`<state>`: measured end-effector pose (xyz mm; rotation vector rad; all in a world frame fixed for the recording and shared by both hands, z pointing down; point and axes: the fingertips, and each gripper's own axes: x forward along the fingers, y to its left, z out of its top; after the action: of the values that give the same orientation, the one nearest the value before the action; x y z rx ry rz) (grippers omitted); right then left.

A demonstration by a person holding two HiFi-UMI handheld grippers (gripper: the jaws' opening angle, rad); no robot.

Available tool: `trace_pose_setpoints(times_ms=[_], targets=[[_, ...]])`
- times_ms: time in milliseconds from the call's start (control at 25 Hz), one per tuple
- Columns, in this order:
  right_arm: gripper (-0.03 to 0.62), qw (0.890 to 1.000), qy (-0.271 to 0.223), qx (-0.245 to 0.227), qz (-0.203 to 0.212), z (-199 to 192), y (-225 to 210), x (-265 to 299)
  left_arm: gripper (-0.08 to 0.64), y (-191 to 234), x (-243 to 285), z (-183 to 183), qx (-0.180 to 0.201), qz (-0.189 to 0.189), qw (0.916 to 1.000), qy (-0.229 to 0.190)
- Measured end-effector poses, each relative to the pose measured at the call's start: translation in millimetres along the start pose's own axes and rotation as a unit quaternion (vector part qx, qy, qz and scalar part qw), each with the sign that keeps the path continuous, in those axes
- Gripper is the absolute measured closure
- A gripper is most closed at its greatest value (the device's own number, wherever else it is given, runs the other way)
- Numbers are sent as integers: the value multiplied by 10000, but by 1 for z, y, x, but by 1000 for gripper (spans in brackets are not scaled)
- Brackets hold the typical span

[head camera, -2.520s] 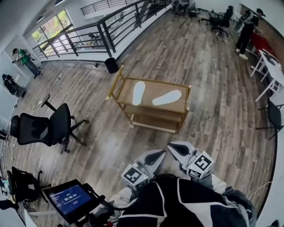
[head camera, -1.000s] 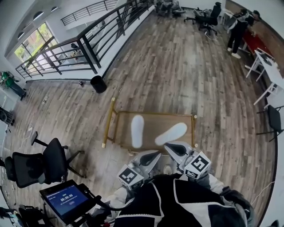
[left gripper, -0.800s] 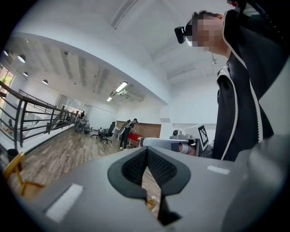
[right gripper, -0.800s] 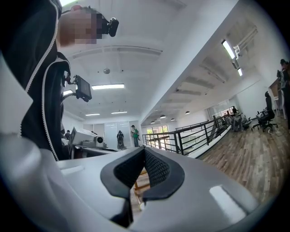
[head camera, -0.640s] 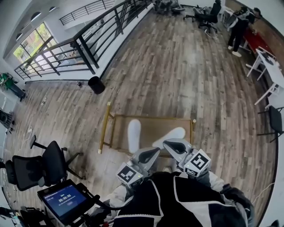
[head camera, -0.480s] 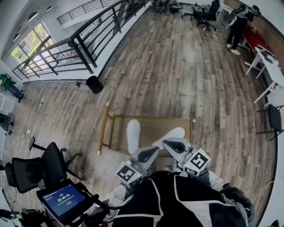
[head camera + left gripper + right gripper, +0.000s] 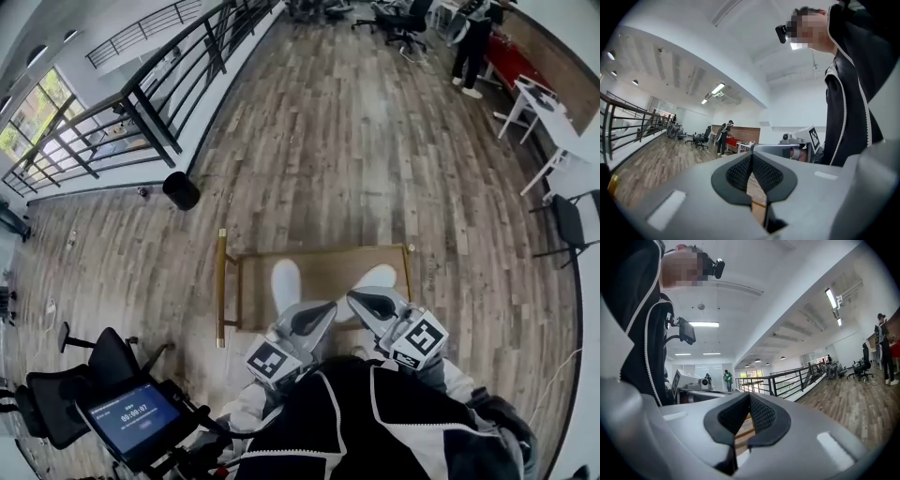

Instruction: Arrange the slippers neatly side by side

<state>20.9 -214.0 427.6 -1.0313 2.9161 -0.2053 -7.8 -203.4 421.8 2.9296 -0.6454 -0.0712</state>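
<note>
Floor: wood planking [image 7: 375, 141], open hall.
Trolley: gold-framed trolley [image 7: 222, 281], near centre; both slippers are carried on its top.
Slippers: left slipper [image 7: 285, 279] and right slipper [image 7: 380, 276] are set apart, not yet paired.
Grippers: left gripper [image 7: 322, 312] and right gripper [image 7: 364, 300] are closed and empty, judged poised for approach.

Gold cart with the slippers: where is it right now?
In the head view the gold cart stands mid-picture, just beyond the left gripper and right gripper, the black bin farther off to its left.

White slippers [image 7: 285, 279] lie angled apart on trolley [image 7: 222, 281].
</note>
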Motion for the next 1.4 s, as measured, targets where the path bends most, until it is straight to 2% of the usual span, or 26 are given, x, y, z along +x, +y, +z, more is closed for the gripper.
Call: trace_pose_setpoints(times_ms=[240,440,720,800,840,920,1000,1080,1160,1280,1400], targets=[[588,9999,45,-6,-141,-11,3,2,540,9,-7,-14,44,-54,10000,39],[588,9999,23,-17,-149,-13,3,5,540,12,-11,-22,-91,1,9999,134],[588,9998,175,-39,-54,-10,-1,0,541,42,-21,-61,-44,625,9970,462],[588,9998,195,-60,-18,-8,0,1,542,55,-26,-80,-117,876,9936,697],[588,9998,208,-76,-4,-8,0,0,503,64,-28,-91,-150,997,9914,835],[588,9996,244,-103,13,-8,1,-3,495,83,-32,-120,-253,1258,9852,1137],[588,9995,291,-104,-5,-9,1,-8,477,102,-38,-154,-397,1525,9760,1504],[588,9993,350,-123,-42,-8,3,-12,435,124,-47,-188,-654,1866,9621,1879],[588,9989,426,-162,-76,-7,4,-15,407,150,-58,-218,-1092,2352,9416,2146],[588,9985,512,-159,-123,-11,4,-23,367,183,-68,-261,-1723,2978,9054,2487],[588,9981,557,-155,-223,-16,5,-33,343,204,-73,-289,-1955,3339,8791,2783]])
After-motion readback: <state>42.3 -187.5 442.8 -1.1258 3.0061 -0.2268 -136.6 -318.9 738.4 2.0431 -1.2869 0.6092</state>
